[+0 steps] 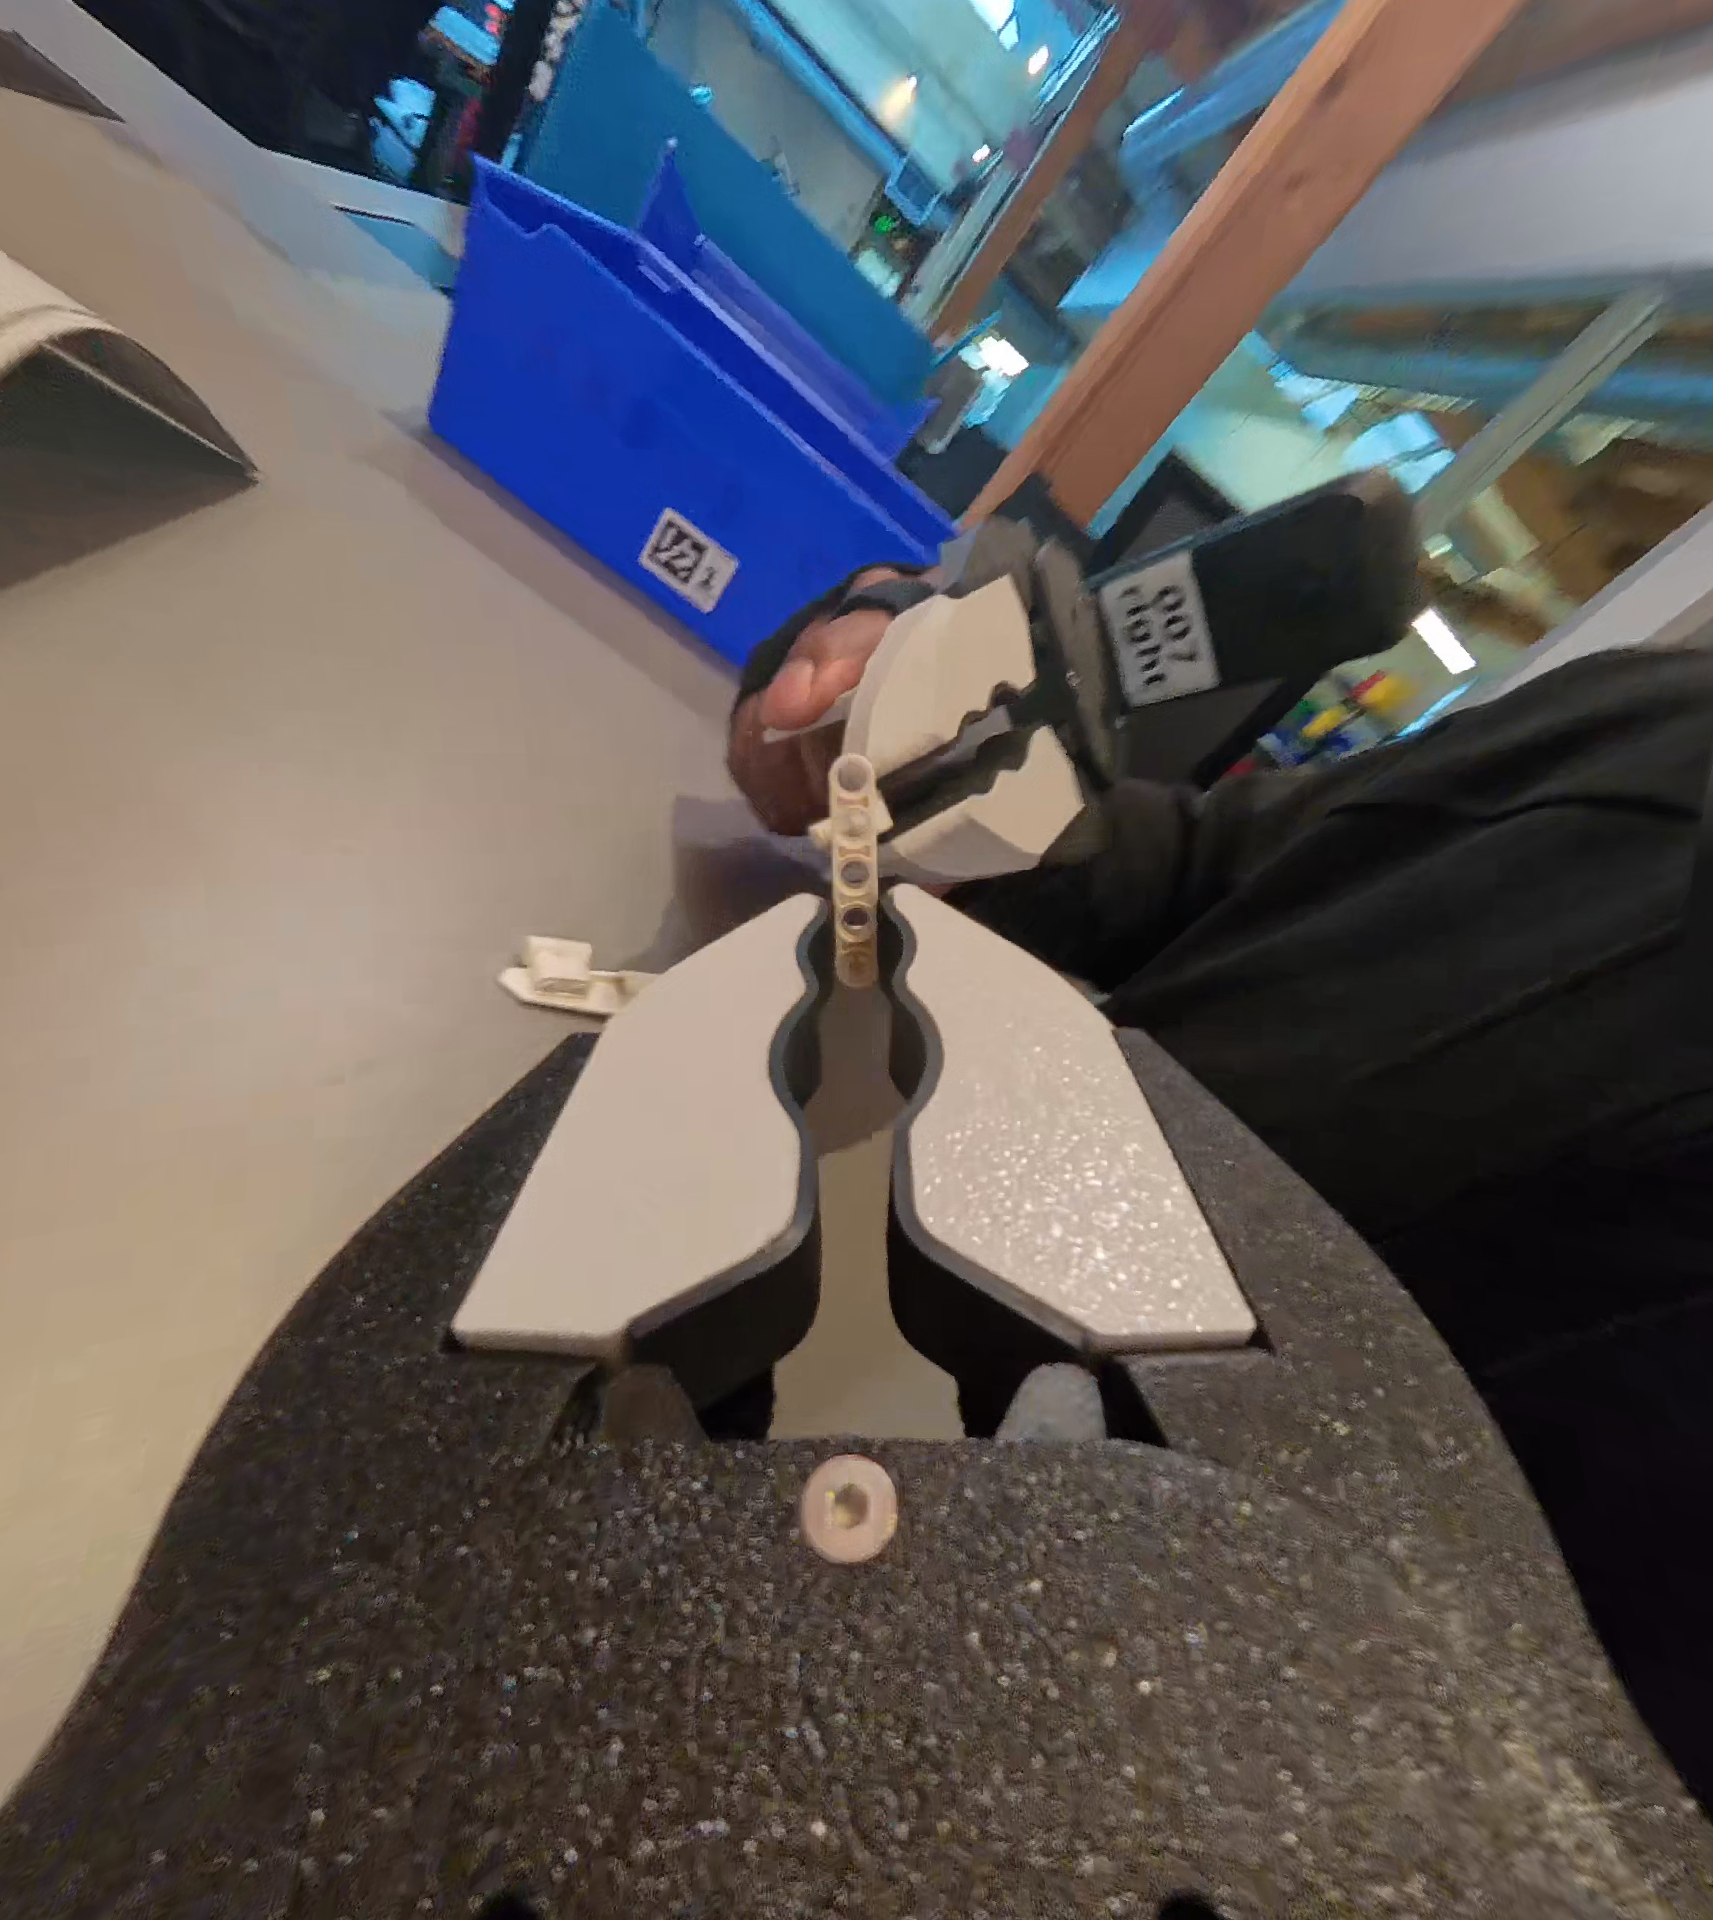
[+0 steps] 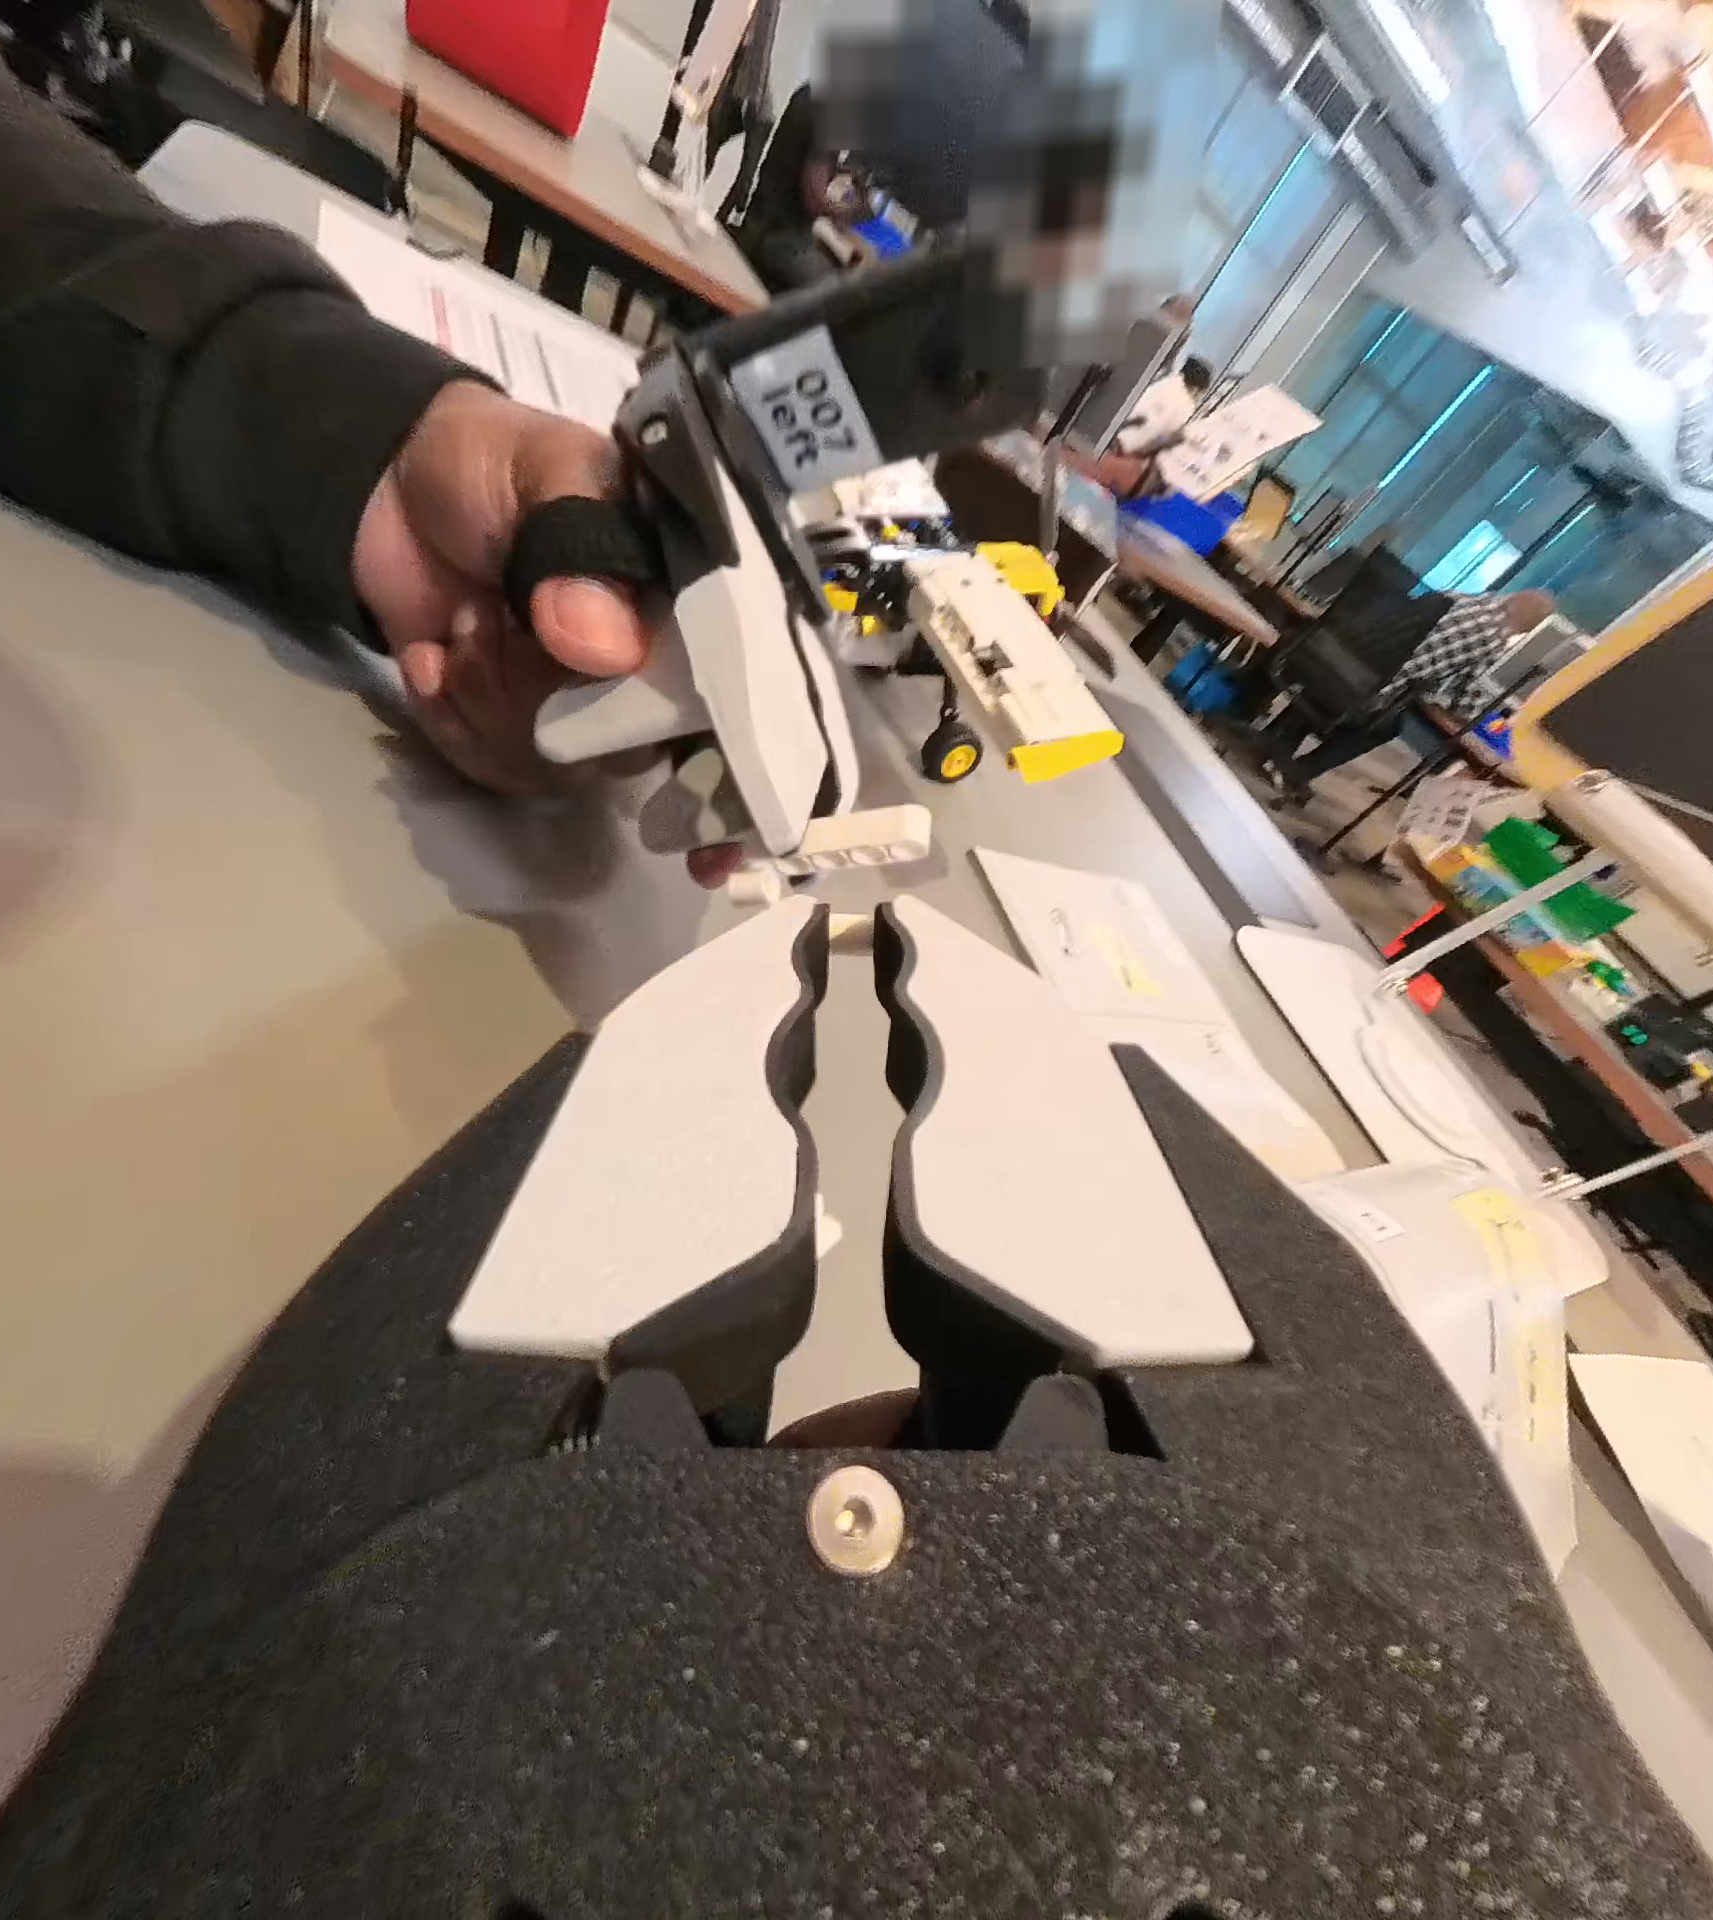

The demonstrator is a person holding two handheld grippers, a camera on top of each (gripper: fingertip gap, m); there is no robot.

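Two grippers meet on one cream plastic beam with round holes, held above the grey table. Left gripper clamps its lower end; right gripper pinches a cream peg at mid-beam. Light, stiff, likely slippery; flat sides suit gripping.

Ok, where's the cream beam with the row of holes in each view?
Left wrist view: the cream beam is at the centre, standing up from the fingertips of the left hand-held gripper.
Right wrist view: it is a little above centre, lying sideways at that gripper's tip.
Shared landmark: the left hand-held gripper holding it, near in one view and farther off in the other.
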